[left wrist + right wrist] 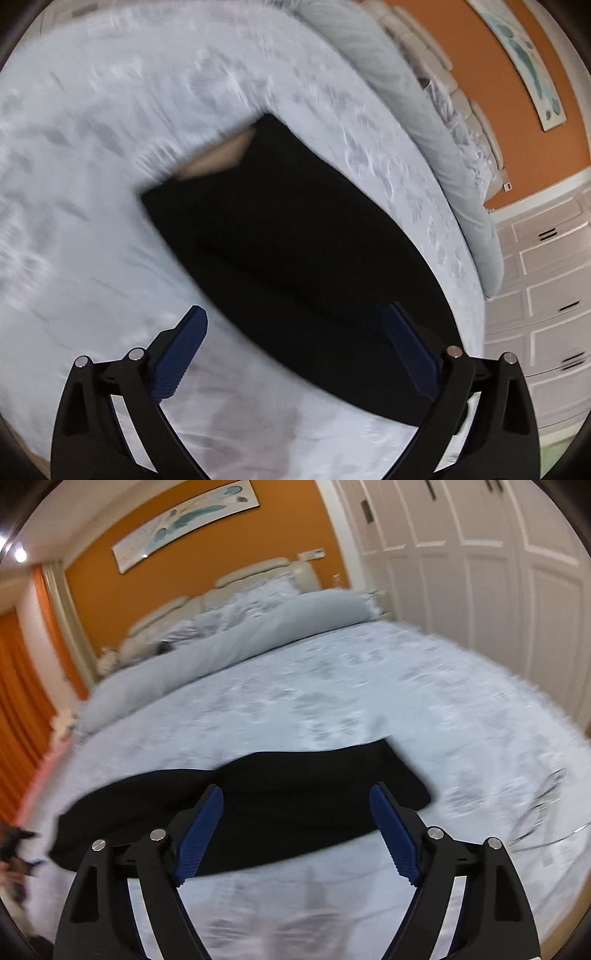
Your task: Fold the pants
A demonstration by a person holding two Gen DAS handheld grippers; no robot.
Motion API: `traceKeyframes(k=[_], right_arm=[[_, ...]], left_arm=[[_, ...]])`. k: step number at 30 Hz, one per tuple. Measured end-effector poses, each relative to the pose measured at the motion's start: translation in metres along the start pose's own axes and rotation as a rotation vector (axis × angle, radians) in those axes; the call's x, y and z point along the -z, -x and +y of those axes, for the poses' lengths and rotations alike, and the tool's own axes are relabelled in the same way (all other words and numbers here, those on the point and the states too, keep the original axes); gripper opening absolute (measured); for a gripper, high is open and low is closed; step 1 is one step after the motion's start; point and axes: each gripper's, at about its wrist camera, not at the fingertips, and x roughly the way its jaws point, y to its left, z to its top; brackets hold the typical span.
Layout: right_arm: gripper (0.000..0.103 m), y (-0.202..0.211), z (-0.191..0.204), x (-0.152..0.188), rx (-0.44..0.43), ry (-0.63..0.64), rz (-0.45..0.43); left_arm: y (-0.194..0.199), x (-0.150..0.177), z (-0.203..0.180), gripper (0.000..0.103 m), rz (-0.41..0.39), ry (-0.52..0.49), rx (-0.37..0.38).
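The jaws of the left gripper [295, 325] stand spread wide with nothing grasped, and those of the right gripper [296, 805] are likewise released. The black pants [295, 236] lie folded flat on the pale blue bed [92, 184], running from frame centre toward the lower right in the left wrist view. In the right wrist view the pants [258, 812] stretch across the lower middle, just beyond the blue pads [199, 834]. A grey duvet [221, 646] lies bunched farther up the bed.
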Motion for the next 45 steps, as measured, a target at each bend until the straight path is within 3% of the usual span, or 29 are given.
traceKeyframes(k=[4, 6, 7, 8, 9, 10, 11, 14, 16, 19, 20, 21, 23, 24, 28, 30, 31, 33, 35, 37, 38, 39, 41, 45], right_arm=[[0.08, -0.049, 0.022, -0.004, -0.121, -0.1, 0.133], [0.08, -0.083, 0.025, -0.006, -0.11, -0.162, 0.187], [0.08, -0.097, 0.024, -0.007, -0.103, -0.198, 0.205], [0.08, -0.109, 0.021, -0.007, -0.104, -0.243, 0.22], [0.08, -0.124, 0.017, -0.004, -0.121, -0.311, 0.241], [0.08, -0.136, 0.015, 0.0, -0.131, -0.372, 0.264], [0.08, -0.148, 0.014, 0.003, -0.142, -0.426, 0.29], [0.08, -0.158, 0.032, 0.005, -0.175, -0.406, 0.33], [0.08, -0.162, 0.057, 0.001, -0.205, -0.348, 0.324], [0.08, -0.184, 0.072, -0.004, -0.157, -0.321, 0.326], [0.058, -0.19, 0.07, -0.003, -0.154, -0.328, 0.324], [0.005, -0.195, 0.067, -0.001, -0.177, -0.353, 0.315], [0.005, -0.188, 0.062, -0.004, -0.195, -0.411, 0.26], [0.005, -0.167, 0.065, -0.015, -0.23, -0.381, 0.189], [0.005, -0.088, 0.098, -0.028, -0.28, -0.131, 0.047], [0.005, -0.077, 0.097, -0.009, -0.215, -0.046, 0.088], [0.005, -0.084, 0.091, 0.004, -0.181, -0.05, 0.146], [0.005, -0.116, 0.065, 0.039, -0.095, -0.102, 0.344], [0.005, -0.131, 0.049, 0.06, -0.056, -0.118, 0.45], [0.01, -0.121, 0.048, 0.056, -0.078, -0.115, 0.421], [0.026, -0.111, 0.049, 0.052, -0.068, -0.107, 0.389], [0.047, -0.097, 0.049, 0.047, -0.053, -0.106, 0.334], [0.06, -0.082, 0.046, 0.041, -0.051, -0.124, 0.281], [0.064, -0.058, 0.004, 0.021, 0.036, -0.268, 0.164]], left_arm=[[-0.053, -0.009, 0.007, 0.093, 0.1, 0.141, -0.022], [-0.058, -0.013, 0.013, 0.093, 0.078, 0.2, -0.009], [-0.056, -0.013, 0.012, 0.086, 0.06, 0.204, 0.0], [-0.055, -0.015, 0.01, 0.067, 0.049, 0.192, 0.003], [-0.054, -0.017, 0.008, 0.056, 0.046, 0.162, -0.003], [-0.055, -0.02, 0.009, 0.033, 0.048, 0.138, -0.03], [-0.055, -0.022, 0.013, 0.02, 0.05, 0.136, -0.034], [-0.052, -0.026, 0.025, 0.016, 0.078, 0.17, 0.033], [-0.049, -0.028, 0.022, 0.014, 0.084, 0.138, 0.052], [-0.049, -0.028, 0.017, 0.013, 0.08, 0.092, 0.051], [-0.048, -0.028, 0.018, 0.011, 0.079, 0.09, 0.057], [-0.048, -0.031, 0.017, 0.011, 0.074, 0.086, 0.072], [-0.039, -0.031, 0.016, 0.009, 0.06, 0.079, 0.112], [-0.034, -0.033, 0.013, 0.009, 0.049, 0.068, 0.136], [0.002, -0.029, 0.004, 0.009, -0.011, -0.033, 0.187], [0.011, -0.027, 0.012, 0.009, -0.025, -0.039, 0.155], [0.012, -0.028, 0.022, 0.009, -0.019, -0.024, 0.134], [0.005, -0.029, 0.036, 0.009, 0.021, 0.007, 0.094], [-0.006, -0.025, 0.049, 0.009, 0.083, 0.039, 0.077], [0.0, -0.02, 0.047, 0.011, 0.069, 0.043, 0.084], [0.006, -0.019, 0.044, 0.015, 0.043, 0.034, 0.09], [0.012, -0.018, 0.039, 0.024, 0.017, 0.023, 0.1], [0.019, -0.019, 0.031, 0.09, -0.044, 0.03, 0.097], [0.011, -0.025, 0.037, 0.092, -0.08, 0.104, 0.043]])
